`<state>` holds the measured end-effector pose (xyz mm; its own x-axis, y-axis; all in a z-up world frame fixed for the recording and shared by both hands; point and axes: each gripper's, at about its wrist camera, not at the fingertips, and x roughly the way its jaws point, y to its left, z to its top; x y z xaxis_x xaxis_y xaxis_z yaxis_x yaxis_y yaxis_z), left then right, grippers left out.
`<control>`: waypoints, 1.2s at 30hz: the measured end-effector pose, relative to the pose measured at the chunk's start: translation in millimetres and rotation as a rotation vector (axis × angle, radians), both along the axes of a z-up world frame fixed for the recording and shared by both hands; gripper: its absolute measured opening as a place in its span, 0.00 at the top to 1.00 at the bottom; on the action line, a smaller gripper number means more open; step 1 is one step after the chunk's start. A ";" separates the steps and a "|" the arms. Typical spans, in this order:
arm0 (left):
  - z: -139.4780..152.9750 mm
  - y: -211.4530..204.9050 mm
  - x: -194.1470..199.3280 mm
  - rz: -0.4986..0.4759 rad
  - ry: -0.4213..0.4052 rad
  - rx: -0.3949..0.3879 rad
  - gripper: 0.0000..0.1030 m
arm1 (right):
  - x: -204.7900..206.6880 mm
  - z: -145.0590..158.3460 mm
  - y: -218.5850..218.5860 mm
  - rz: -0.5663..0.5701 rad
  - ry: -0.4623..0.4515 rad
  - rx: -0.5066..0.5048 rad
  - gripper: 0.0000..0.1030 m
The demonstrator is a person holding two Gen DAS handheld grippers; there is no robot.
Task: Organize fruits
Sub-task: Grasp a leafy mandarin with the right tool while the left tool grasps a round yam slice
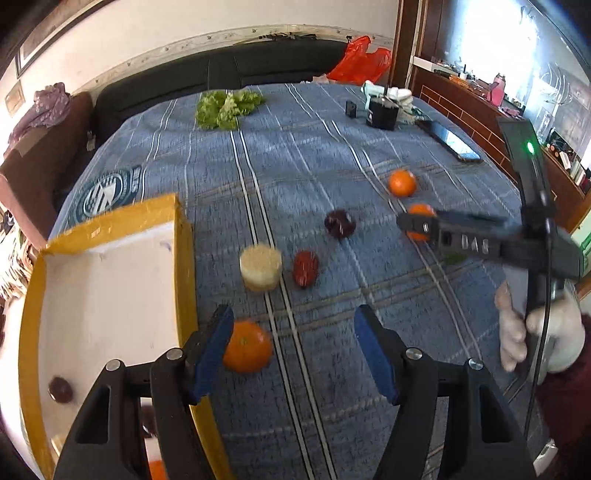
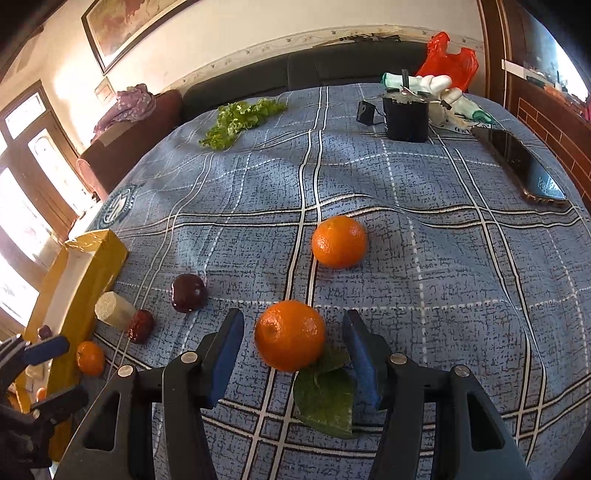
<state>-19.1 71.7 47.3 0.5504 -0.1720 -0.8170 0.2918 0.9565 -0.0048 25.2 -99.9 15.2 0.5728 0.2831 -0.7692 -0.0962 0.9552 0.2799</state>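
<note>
Between the right gripper's (image 2: 291,354) open fingers sits an orange (image 2: 290,335) with a leaf (image 2: 325,402), untouched on the checked cloth (image 2: 443,295), dead ahead and round, so no axis matters. Leftward, the left gripper (image 1: 293,350) stands open beside another orange (image 1: 246,346), next to the yellow box (image 1: 183,258). No lettering reads clearly

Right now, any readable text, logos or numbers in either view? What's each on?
"DAS": raised letters on the right gripper, left wrist view, slightly blurred.
Round emblem on the blue tablecloth: has lettering, too blurred to read.
Framed picture on the wall: no legible text.
Phone: screen dark, nothing readable.
Yellow box: no print visible.
</note>
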 end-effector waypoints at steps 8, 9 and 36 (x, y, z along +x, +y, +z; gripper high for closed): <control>-22.3 -5.4 53.8 0.071 0.082 0.065 0.36 | -2.8 0.8 -4.9 0.001 -0.007 0.029 0.42; -24.9 -4.9 57.2 0.074 0.087 0.070 0.39 | -3.2 0.9 -5.4 0.000 -0.008 0.031 0.42; -35.6 3.4 72.5 0.122 0.143 0.031 0.71 | -4.3 0.7 3.1 0.020 -0.018 -0.006 0.58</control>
